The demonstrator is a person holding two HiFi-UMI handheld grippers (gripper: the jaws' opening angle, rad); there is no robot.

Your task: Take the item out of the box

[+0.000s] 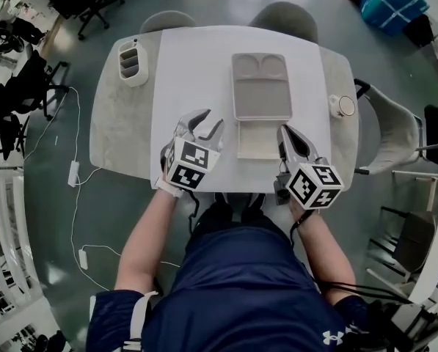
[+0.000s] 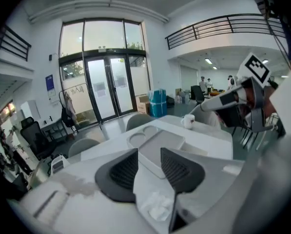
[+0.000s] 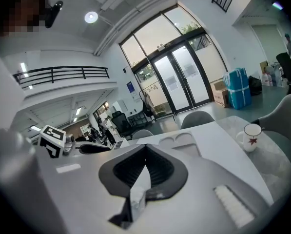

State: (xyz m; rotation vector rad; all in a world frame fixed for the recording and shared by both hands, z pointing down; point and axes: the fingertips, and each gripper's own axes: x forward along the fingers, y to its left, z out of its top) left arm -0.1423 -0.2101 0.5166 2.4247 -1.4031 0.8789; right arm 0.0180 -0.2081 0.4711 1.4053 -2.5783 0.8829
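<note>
- Gaping wide, the left gripper (image 1: 211, 121) hangs over the white rectangular table mat (image 1: 189, 72), nothing between its jaws.
- Right gripper (image 1: 286, 132): jaw tips pressed together, holding nothing.
- Pale grey moulded plastic box (image 1: 261, 97) lies on the mat just ahead of both grippers; I cannot tell whether it holds an item.

The box (image 1: 261, 86) lies flat and open-topped on the white mat (image 1: 196, 72) in front of me. It is pale grey and rectangular, with two round hollows at its far end and one broad, shallow compartment. A smaller pale panel (image 1: 257, 141) lies flat against its near edge; I cannot tell whether this is a flap or a separate item.
</note>
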